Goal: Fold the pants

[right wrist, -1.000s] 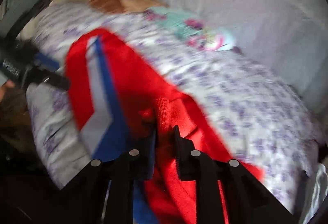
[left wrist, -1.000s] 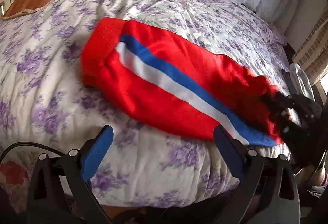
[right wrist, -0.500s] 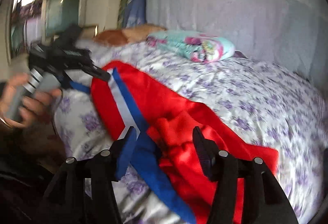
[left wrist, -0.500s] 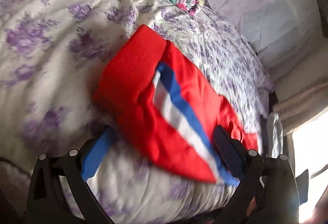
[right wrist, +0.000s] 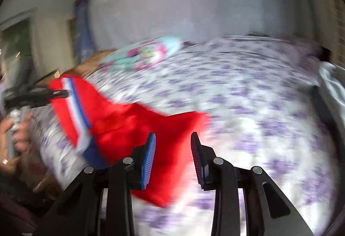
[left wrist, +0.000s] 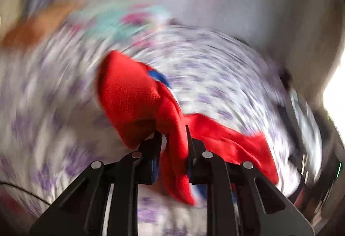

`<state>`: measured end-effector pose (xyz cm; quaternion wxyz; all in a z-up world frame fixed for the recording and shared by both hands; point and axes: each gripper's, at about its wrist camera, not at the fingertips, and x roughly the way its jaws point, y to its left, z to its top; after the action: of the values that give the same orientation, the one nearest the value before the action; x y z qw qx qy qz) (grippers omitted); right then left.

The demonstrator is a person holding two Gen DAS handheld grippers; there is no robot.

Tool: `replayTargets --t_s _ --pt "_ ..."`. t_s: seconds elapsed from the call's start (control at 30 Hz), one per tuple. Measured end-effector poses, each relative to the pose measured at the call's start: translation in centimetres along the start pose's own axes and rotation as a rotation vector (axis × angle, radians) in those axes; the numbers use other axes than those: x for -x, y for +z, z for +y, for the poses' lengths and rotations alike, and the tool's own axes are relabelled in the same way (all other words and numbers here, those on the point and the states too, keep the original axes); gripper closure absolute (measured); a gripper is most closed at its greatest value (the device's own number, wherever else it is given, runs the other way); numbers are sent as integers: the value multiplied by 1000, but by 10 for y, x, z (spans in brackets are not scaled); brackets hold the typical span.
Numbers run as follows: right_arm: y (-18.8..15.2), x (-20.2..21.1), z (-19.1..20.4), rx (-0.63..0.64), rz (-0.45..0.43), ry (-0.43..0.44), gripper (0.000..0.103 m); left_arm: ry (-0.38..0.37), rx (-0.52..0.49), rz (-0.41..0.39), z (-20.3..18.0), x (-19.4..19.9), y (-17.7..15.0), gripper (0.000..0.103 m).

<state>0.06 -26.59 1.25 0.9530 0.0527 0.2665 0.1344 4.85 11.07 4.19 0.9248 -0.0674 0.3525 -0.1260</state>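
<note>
1. My left gripper (left wrist: 172, 138) is pinched on a bunched fold of the red pants (left wrist: 129, 97), the cloth running up between its fingers and spilling out below them. I judge I hold it there so the end of the garment comes up off the bed (left wrist: 226, 76) and can be carried over the rest of it.

2. From the right wrist view the left gripper (right wrist: 57, 93) shows at the far left end of the pants (right wrist: 120, 125), right at the white and blue stripe (right wrist: 76, 110), with my hand (right wrist: 18, 134) on its handle below.

3. My right gripper (right wrist: 172, 145) is spread and holds nothing; red cloth lies beneath and behind the gap between its blue pads (right wrist: 148, 158). I reckon it hovers near the pants' other end so it can take hold or pin that end down while the left one folds (a guess from its pose only).

4. The pants lie on the near part of the floral bed, partly lifted at my left end and flat towards the right, well short of the folded teal quilt (right wrist: 142, 54) at the far side.

5. Counting: one pair of pants, two grippers, one folded quilt, one orange-brown cushion (left wrist: 36, 26) just beside that quilt. Both views are heavily blurred, so smaller things I cannot tell.

6. The fold looks under way rather than finished, since the pants are bunched, not squared.
</note>
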Motion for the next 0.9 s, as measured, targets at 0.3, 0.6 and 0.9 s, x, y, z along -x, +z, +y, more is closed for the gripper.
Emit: replayTargets --t_s 0.3,0.6,0.9 --pt "-18 10 -57 -165 15 -41 51 -144 -565 397 -183 -90 -77 38" --pt "0 9 -35 -131 2 111 27 -296 -414 246 -145 -29 -39 7" --pt "-5 -76 -7 -128 290 101 26 -374 -346 388 -144 -99 -70 5"
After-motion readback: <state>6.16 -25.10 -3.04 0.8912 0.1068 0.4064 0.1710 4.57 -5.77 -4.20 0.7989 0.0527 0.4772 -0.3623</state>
